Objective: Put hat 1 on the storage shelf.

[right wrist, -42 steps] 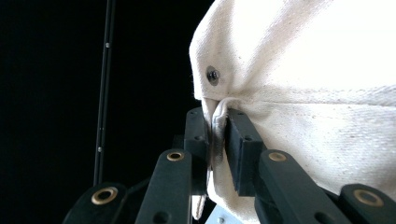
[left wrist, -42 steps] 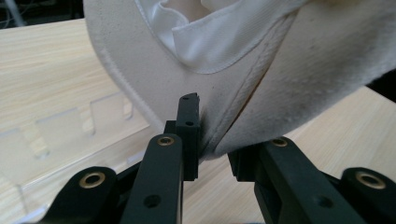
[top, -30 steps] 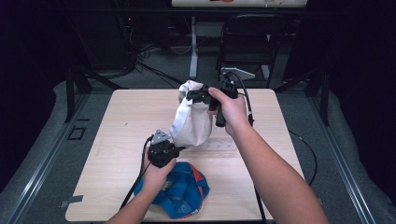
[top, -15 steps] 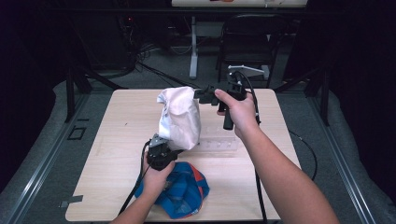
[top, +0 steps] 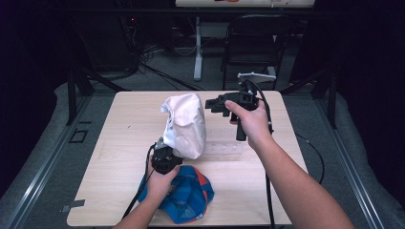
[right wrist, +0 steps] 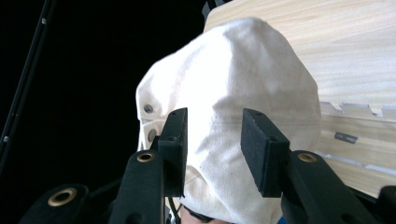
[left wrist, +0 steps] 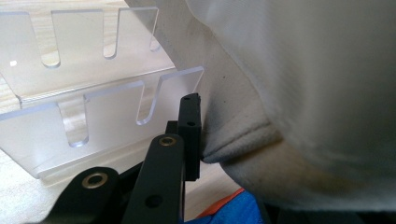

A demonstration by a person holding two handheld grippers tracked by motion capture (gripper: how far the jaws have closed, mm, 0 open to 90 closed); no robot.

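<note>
A white cloth cap [top: 184, 126] stands upright over the middle of the wooden table [top: 119, 119]. My left gripper [top: 166, 151] is shut on its lower rim [left wrist: 233, 144]; its jaws have eased a touch but still pinch the cloth. My right gripper [top: 216, 104] hangs just right of the cap's crown, apart from it. Its jaws have just been opening and stand open, with nothing pressed between them [right wrist: 212, 140]. The white cap [right wrist: 233, 88] lies beyond them.
A clear slotted acrylic rack [top: 224, 149] lies on the table right of the white cap. A blue and orange cap [top: 188, 198] rests at the front edge under my left hand. A dark chair [top: 253, 43] and cables stand behind the table.
My right gripper let go of the white cap's top and drew away to the right. The cap now stands taller and straighter, held from below by the left gripper.
</note>
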